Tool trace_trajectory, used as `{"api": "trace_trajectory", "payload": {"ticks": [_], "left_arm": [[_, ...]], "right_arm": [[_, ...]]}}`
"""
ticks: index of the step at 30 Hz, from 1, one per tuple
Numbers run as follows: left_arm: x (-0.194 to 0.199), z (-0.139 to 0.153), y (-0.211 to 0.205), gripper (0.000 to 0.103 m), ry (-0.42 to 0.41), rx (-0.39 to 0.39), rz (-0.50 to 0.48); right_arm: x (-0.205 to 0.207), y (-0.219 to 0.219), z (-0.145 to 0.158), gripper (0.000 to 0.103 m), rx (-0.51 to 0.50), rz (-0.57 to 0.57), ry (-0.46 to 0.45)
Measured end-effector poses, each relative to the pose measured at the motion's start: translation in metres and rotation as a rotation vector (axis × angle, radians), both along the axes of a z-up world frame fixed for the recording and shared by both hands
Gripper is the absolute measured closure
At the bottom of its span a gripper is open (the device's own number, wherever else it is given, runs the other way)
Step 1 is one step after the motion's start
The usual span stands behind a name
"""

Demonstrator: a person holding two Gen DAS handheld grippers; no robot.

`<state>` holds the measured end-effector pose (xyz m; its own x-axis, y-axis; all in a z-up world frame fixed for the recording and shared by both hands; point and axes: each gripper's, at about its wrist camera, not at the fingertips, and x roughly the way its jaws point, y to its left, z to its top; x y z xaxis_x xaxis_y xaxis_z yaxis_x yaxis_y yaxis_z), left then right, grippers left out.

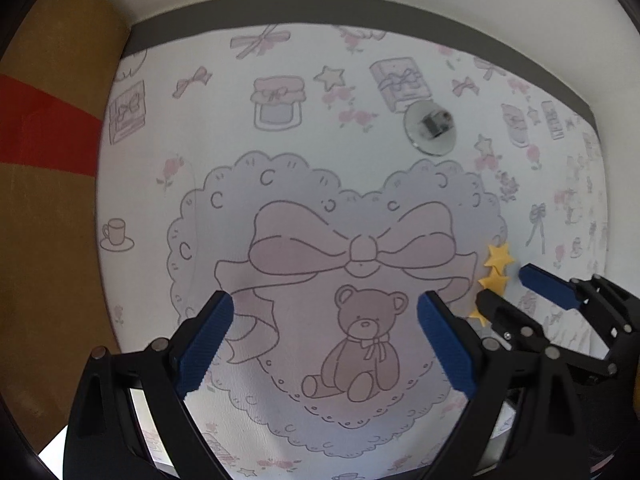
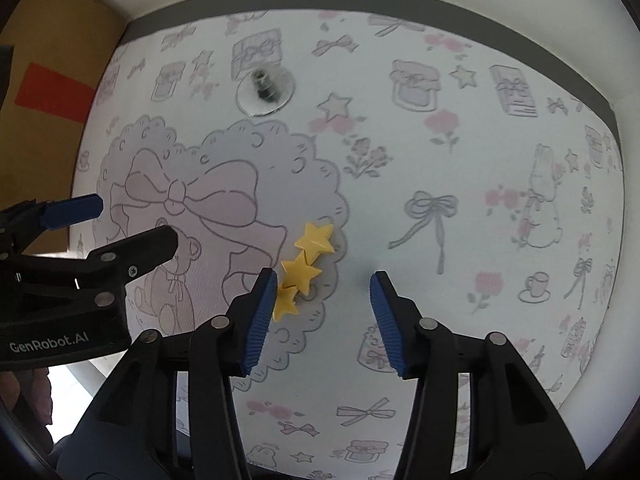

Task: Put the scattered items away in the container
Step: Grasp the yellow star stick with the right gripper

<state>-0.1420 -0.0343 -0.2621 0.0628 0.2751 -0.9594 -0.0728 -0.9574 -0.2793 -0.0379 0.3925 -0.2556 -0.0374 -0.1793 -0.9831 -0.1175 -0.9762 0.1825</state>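
Note:
A yellow hair clip made of three stars (image 2: 306, 268) lies on the patterned mat, just ahead of my right gripper's left finger and partly hidden by it. My right gripper (image 2: 323, 286) is open and empty, low over the mat. In the left wrist view the clip (image 1: 496, 266) shows at the right, partly hidden by the right gripper (image 1: 500, 286). My left gripper (image 1: 325, 306) is open and empty above the printed bear. It also shows in the right wrist view (image 2: 136, 220). A small clear round dish (image 1: 431, 127) holding a small dark item sits farther back; it also shows in the right wrist view (image 2: 266, 87).
The mat (image 2: 460, 160) with bows, jars and flowers covers the table. A grey table edge (image 1: 320, 12) and a white wall run along the back. A brown cardboard box with a red stripe (image 1: 44, 128) stands at the left.

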Motion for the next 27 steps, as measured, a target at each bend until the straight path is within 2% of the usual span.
{"api": "trace_trajectory", "payload": {"ticks": [4, 6, 8, 10, 11, 21, 27], "left_arm": [[-0.001, -0.004, 0.000, 0.011, -0.007, 0.000, -0.004], [-0.002, -0.005, 0.001, 0.011, -0.010, 0.000, -0.005], [-0.003, -0.006, 0.003, 0.011, -0.012, -0.001, -0.006], [-0.005, -0.007, 0.005, 0.011, -0.010, 0.000, -0.008], [-0.006, -0.006, 0.007, 0.011, -0.008, 0.002, -0.007], [-0.031, 0.004, 0.034, 0.011, 0.054, 0.044, -0.001], [-0.051, 0.013, 0.055, 0.011, 0.097, 0.039, 0.007]], "right_arm": [[-0.001, -0.010, -0.001, 0.052, 0.053, 0.061, 0.009], [-0.001, -0.013, -0.001, 0.057, 0.079, 0.088, 0.017], [-0.001, -0.014, -0.001, 0.074, 0.114, 0.111, 0.024], [-0.002, -0.010, -0.001, 0.086, 0.121, 0.122, 0.033], [-0.002, -0.008, -0.001, 0.087, 0.117, 0.118, 0.035], [-0.012, 0.020, 0.000, 0.091, 0.076, 0.120, 0.059], [-0.022, 0.036, 0.005, 0.091, 0.076, 0.137, 0.082]]}}
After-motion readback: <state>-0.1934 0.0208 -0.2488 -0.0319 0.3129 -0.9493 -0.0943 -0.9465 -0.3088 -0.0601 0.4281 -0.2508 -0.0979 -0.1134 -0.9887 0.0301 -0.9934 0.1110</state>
